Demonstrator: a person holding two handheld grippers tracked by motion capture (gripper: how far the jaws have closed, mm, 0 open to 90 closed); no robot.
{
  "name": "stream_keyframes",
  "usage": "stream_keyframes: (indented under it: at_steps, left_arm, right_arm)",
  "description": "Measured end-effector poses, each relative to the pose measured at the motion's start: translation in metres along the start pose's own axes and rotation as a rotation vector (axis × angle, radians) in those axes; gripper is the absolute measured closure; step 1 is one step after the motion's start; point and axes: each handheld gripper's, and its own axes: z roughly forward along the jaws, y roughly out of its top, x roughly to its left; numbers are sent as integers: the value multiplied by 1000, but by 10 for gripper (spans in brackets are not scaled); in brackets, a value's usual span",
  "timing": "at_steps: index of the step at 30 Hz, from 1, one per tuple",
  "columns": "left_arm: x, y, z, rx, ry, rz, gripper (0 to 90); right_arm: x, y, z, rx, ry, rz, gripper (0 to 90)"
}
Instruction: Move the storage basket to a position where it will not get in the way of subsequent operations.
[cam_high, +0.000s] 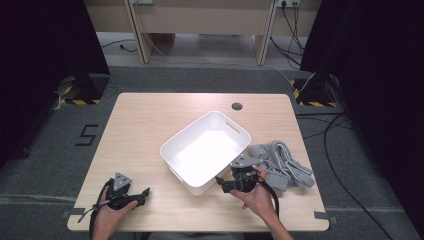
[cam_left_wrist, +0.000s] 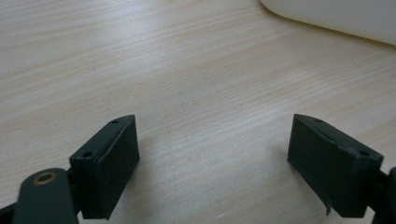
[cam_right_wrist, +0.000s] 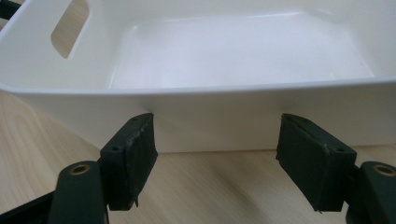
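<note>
The right gripper (cam_high: 223, 184) rests low over the table (cam_high: 150, 125), held in the person's right hand (cam_high: 257, 195), with its jaws spread wide and nothing between them. In the right gripper view, the two black pads (cam_right_wrist: 133, 154) stand apart on either side of the picture and face the near wall of the white bin (cam_right_wrist: 261, 116). They do not touch the wall; a strip of bare wood shows between the pads and the base of the bin.

In the high view, the bin (cam_high: 240, 131) sits near the middle of the table, turned at an angle, with one corner pointing toward the person. The right gripper lies at roughly the 5 o'clock position from the bin's centre, just beside its near wall. The bin is empty, and a handle slot (cam_right_wrist: 70, 28) is visible in one end wall.

A heap of grey cloth (cam_high: 280, 160) lies at the 3 o'clock side of the bin, just beside the right gripper and apart from its jaws. This placement suggests the cloth is meant to go into the bin, which stands within easy reach for that purpose.

The left gripper (cam_high: 145, 192) rests at the 7 o'clock position from the bin, well apart from it. Its jaws are also spread with nothing between them, over bare wood, most likely parked until needed.
</note>
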Motion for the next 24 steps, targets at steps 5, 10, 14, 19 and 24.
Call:
stream_keyframes:
  at_steps: [5,10,14,19,24]
  left_arm:
    - [0,0,0,-1,-2,2,153]
    - [0,0,0,-2,-2,2,153]
    - [-2,0,-1,-1,-4,2,154]
    - [-17,0,-1,-26,-62,-19,169]
    - [-42,12,-4,-92,-95,19,171]
  right_arm:
    - [8,6,9,-15,-6,39,265]
    - [14,14,15,-42,3,74,260]
    - [15,20,16,-53,11,79,261]
    - [14,24,19,-57,9,79,261]
    - [15,32,28,-57,4,81,259]
